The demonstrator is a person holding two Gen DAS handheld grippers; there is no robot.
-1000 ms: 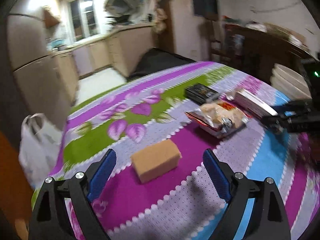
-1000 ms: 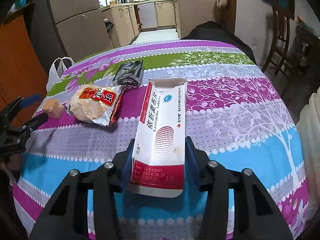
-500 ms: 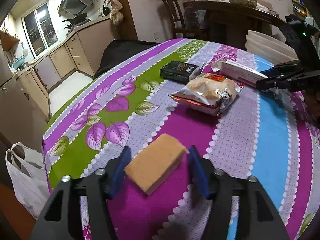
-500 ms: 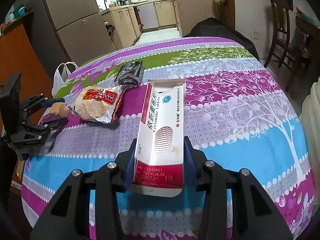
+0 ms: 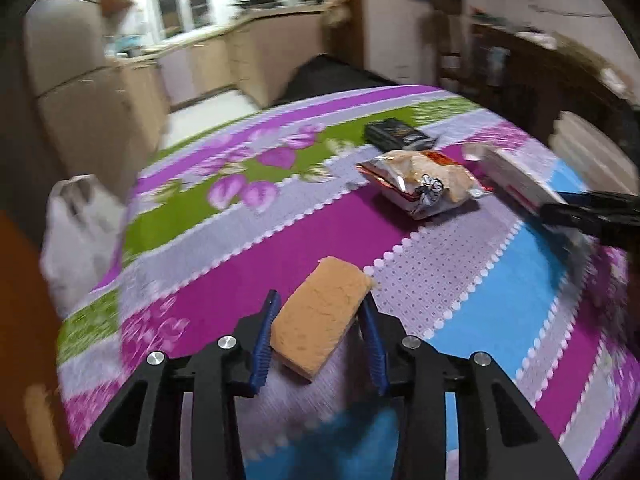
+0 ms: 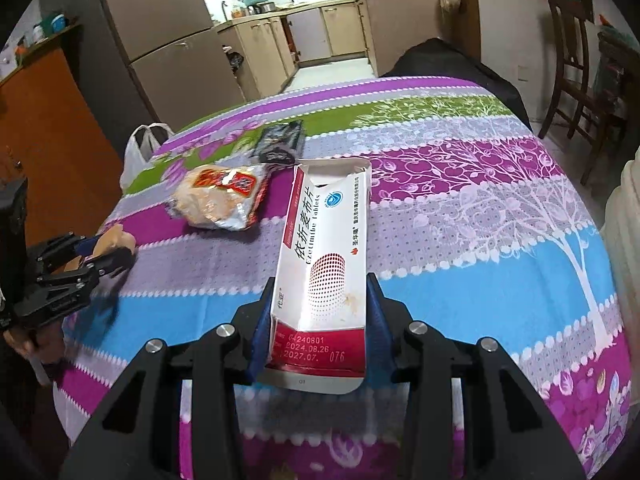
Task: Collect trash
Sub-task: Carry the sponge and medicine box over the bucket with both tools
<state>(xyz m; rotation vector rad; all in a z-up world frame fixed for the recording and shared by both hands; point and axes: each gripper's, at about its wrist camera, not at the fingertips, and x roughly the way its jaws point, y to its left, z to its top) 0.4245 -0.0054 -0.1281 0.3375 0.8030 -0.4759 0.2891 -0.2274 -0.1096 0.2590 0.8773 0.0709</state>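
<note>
The left gripper (image 5: 318, 320) is closing its fingers on the sponge (image 5: 322, 318) at the worktop (image 5: 440, 280) edge. The right gripper (image 6: 318, 324) holds the box (image 6: 324, 264) tight between its fingers, above the worktop.

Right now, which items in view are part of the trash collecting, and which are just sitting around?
Part of the job:
- tan sponge block, left gripper closing around it
- white medicine box, clamped in right gripper
- snack packet
- black packet
- white plastic bag beside the table

Just there:
- tablecloth
- wooden chair
- kitchen cabinets
</note>
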